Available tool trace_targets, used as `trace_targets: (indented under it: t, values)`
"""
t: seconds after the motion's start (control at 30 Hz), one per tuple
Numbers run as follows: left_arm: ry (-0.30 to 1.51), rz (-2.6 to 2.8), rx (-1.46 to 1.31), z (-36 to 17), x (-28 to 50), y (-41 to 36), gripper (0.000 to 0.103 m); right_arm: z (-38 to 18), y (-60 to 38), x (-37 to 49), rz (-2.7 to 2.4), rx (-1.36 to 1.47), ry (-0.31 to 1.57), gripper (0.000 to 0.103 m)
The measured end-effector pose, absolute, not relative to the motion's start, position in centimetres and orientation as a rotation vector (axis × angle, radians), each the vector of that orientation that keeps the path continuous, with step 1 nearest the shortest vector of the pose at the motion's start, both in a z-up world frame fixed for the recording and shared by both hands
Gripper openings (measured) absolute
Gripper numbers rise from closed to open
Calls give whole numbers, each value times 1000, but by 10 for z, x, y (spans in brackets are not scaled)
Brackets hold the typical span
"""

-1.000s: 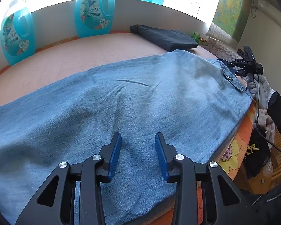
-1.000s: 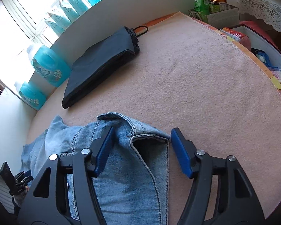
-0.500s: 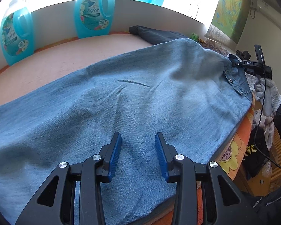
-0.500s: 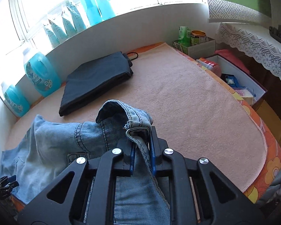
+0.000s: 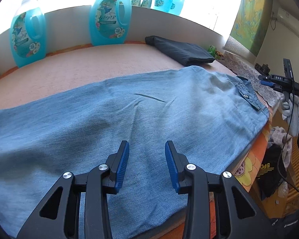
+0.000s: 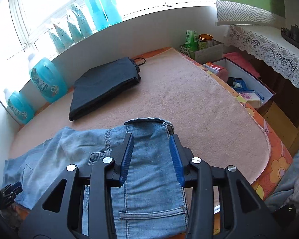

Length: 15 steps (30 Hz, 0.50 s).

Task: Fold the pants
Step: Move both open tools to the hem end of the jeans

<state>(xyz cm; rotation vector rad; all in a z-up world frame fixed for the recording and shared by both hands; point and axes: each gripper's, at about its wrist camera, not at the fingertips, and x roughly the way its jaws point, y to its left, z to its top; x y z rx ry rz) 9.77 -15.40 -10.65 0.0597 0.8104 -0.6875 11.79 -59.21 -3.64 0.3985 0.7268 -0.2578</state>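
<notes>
Light blue jeans (image 5: 129, 115) lie flat along the pink blanket (image 5: 73, 73), legs to the left, waist to the right. My left gripper (image 5: 146, 165) is open and empty just above the leg cloth near the front edge. In the right wrist view the waist end of the jeans (image 6: 147, 171) lies flat on the blanket. My right gripper (image 6: 151, 155) is open above it, its jaws apart on either side of the waistband area. The right gripper also shows at the far right of the left wrist view (image 5: 269, 82).
Folded dark pants (image 6: 105, 85) lie at the back of the blanket (image 6: 199, 103). Blue detergent bottles (image 5: 109, 20) stand along the wall. Boxes of clutter (image 6: 245, 83) sit past the right edge. The orange floral bed edge (image 5: 249, 159) drops off at the front.
My right gripper was shut on the lifted waistband; it has opened and the waist now lies flat. The raised waist seen from the left has dropped. The left gripper has not moved.
</notes>
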Motion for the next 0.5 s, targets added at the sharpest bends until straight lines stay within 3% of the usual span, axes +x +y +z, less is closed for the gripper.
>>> trace_targets:
  t: [0.5]
  values:
    - [752,-434,-101,-95,53,-68,36,4,-416,162,176,163,698,43]
